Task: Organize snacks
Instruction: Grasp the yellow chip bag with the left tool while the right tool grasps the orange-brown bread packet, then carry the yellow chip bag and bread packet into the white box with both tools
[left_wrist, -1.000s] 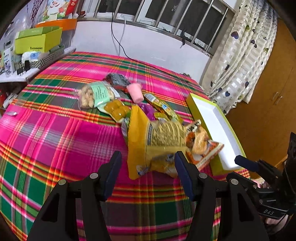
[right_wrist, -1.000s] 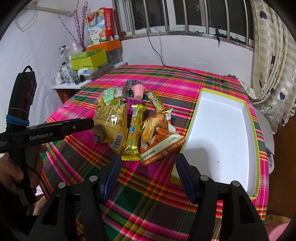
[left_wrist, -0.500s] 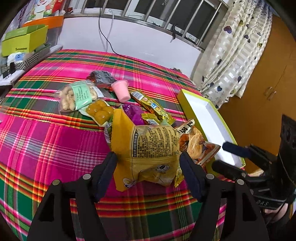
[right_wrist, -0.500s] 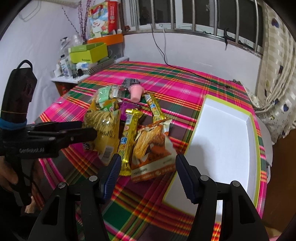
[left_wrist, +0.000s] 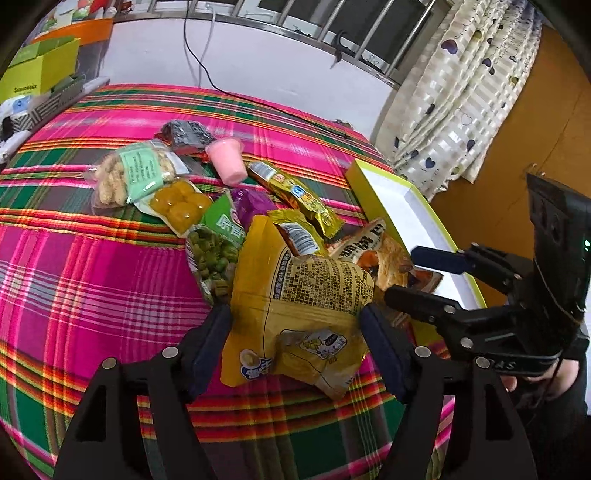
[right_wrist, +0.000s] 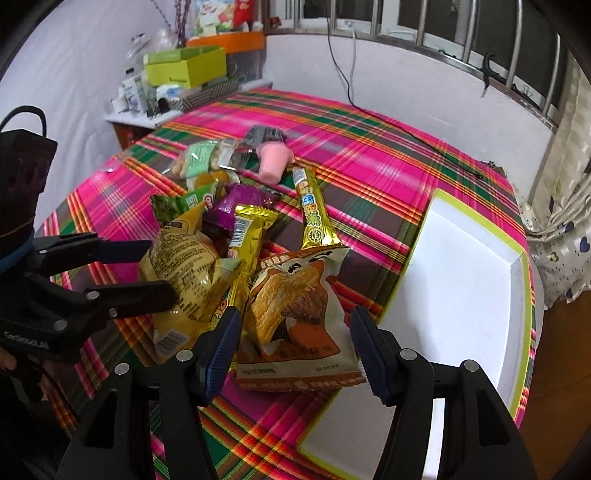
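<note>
Left wrist view, from left to right: the plaid tablecloth (left_wrist: 92, 266), a pile of snacks, then the left gripper (left_wrist: 295, 343) with its 2 fingers spread wide on either side of the yellow chip bag (left_wrist: 295, 306), not yet pinching it. Beside that bag lies the orange pastry packet (right_wrist: 295, 310), which the right gripper (right_wrist: 291, 347) straddles with its jaws open too. Furthest right sits the green-rimmed white tray (right_wrist: 517, 258), with nothing in it. To grip well, each gripper should probably settle lower and close on the crimped bottom seam of 1 packet only, keeping neighbouring wrappers out of the bite.
</note>
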